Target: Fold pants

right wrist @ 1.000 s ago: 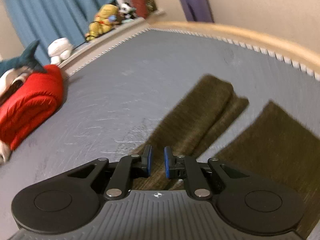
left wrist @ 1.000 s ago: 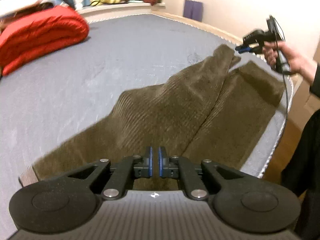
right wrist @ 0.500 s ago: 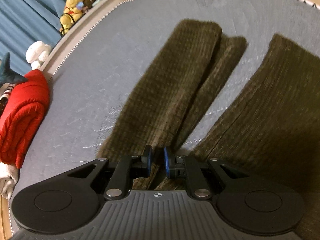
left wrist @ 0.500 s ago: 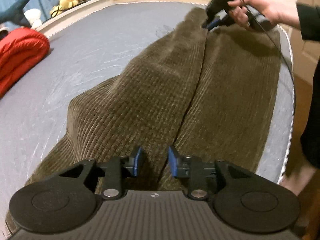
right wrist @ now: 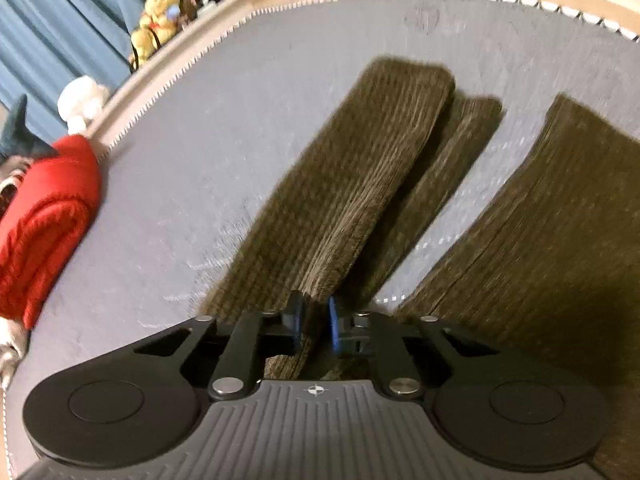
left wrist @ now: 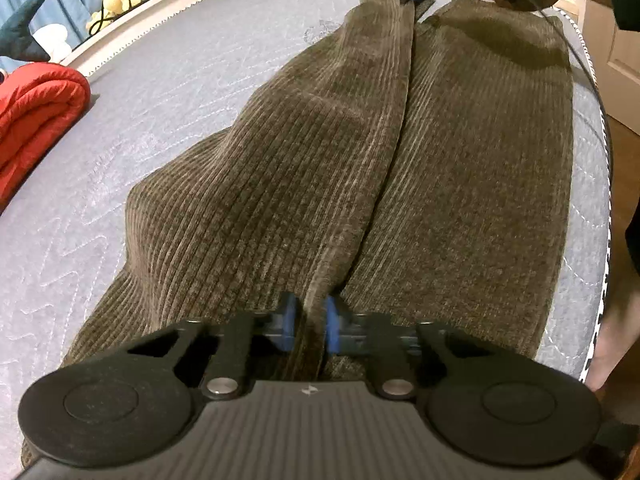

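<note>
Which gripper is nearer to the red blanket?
Neither clearly. The left gripper pinches the pants at their near end, the right gripper at the leg ends; the red blanket lies across the mattress, apart from both.

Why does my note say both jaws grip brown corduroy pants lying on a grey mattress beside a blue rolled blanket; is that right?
One detail is wrong: the rolled blanket is red, not blue, as the left wrist view shows. The rest stands: the left gripper and right gripper each clamp the brown corduroy pants on the grey mattress.
</note>
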Tool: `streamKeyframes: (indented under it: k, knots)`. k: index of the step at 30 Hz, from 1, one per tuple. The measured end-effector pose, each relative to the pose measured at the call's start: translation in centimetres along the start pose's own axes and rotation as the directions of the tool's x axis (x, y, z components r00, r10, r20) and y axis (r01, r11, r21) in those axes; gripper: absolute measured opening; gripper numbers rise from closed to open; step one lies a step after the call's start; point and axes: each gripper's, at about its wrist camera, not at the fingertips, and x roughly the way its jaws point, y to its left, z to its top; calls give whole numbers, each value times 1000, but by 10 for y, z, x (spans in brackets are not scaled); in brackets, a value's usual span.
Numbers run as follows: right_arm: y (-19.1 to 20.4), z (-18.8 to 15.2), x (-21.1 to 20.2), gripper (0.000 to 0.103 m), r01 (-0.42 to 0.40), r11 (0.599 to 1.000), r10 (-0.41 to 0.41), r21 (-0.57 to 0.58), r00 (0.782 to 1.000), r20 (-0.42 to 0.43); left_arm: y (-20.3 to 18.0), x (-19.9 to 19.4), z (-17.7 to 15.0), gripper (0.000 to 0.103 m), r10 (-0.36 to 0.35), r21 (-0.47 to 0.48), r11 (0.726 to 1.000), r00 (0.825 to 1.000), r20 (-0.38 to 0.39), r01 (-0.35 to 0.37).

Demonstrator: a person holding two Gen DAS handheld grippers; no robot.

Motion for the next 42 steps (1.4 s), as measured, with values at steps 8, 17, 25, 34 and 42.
streamKeyframes:
  k: [8,17,25,34,42]
  knots:
    - [18,-1,-88,5,-51,993,66,-103,987,145,13,-53,2,7,20,-54,998,990,141,-13]
    - [-8,-51,-179,5,62,973,-58,-221,998,26,-2,-102,-42,6,-175,126,979,976,127,159]
    - [-105,-46,-172,21,75,992,-72,106,997,-34,-1,-107,-31,35,-281,93,959,949,143,269]
    - [-194,-17,-150,33,115,910,-149,398,987,54,42,-98,-2,44,-101,-246,956,968,231,159]
    - [-185,-10,-113,6,164,948,-189,273,980,67,38,-81,6,44,-86,-283,949,976,199,141]
